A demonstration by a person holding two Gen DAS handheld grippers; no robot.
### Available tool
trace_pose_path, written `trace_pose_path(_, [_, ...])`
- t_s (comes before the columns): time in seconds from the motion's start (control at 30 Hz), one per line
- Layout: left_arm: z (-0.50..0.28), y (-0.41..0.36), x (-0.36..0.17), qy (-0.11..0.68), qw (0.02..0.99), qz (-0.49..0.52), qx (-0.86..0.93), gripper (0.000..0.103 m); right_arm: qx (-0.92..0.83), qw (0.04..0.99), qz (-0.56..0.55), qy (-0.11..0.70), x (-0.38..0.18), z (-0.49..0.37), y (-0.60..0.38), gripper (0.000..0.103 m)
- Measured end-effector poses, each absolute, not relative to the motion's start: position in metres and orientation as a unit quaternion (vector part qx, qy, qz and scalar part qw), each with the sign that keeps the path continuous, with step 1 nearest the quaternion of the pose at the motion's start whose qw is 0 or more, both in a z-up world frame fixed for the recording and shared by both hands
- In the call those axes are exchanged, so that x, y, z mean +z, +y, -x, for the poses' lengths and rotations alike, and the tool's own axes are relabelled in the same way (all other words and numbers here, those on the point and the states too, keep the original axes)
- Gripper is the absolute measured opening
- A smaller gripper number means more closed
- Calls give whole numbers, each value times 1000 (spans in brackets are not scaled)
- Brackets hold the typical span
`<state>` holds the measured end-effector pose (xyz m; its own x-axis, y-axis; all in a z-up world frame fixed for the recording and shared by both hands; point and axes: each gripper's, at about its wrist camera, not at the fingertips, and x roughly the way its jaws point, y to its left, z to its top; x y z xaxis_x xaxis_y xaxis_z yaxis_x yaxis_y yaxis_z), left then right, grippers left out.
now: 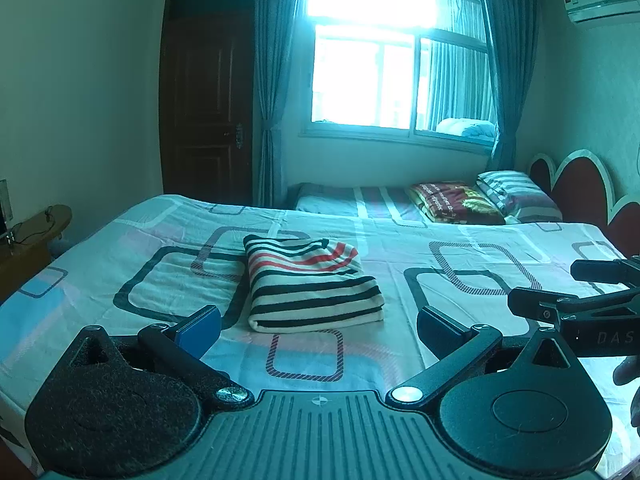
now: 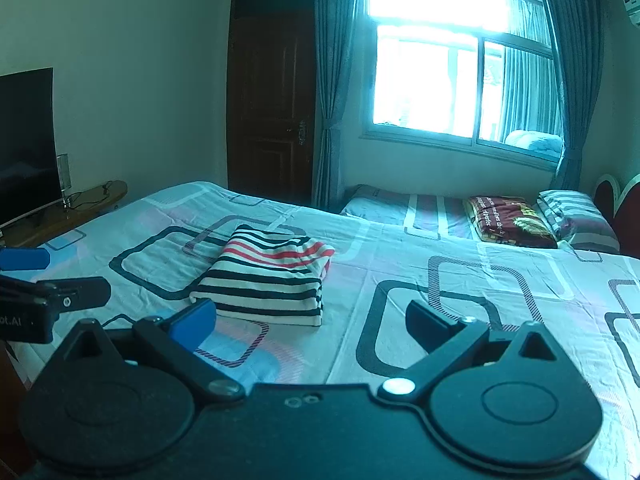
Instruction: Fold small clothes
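Striped top (image 1: 312, 284) folded on bed (image 1: 460, 248)

My only light is daylight from the far window (image 1: 372, 68) — its upper pane is blown out to pure white in both views, with a haze bleeding onto the curtains (image 1: 272, 80). Everything carries a cold teal cast. The bed sheet (image 1: 160, 248) is evenly lit with soft, faint shadows, while the door (image 2: 272, 92) and near wall sit dim. Fisheye bending curves the walls and window frame — black vignette fills the corners. Focus looks slightly soft throughout.
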<state>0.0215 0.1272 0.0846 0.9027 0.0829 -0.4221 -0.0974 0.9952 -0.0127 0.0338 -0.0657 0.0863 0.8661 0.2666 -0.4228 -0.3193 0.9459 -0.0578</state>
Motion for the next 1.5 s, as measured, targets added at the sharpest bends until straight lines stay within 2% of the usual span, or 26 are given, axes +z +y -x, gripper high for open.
trace_pose_path(1.5, [-20,136,79,219,974,33,53,103,157,965,62,202,84,-34,-61,101])
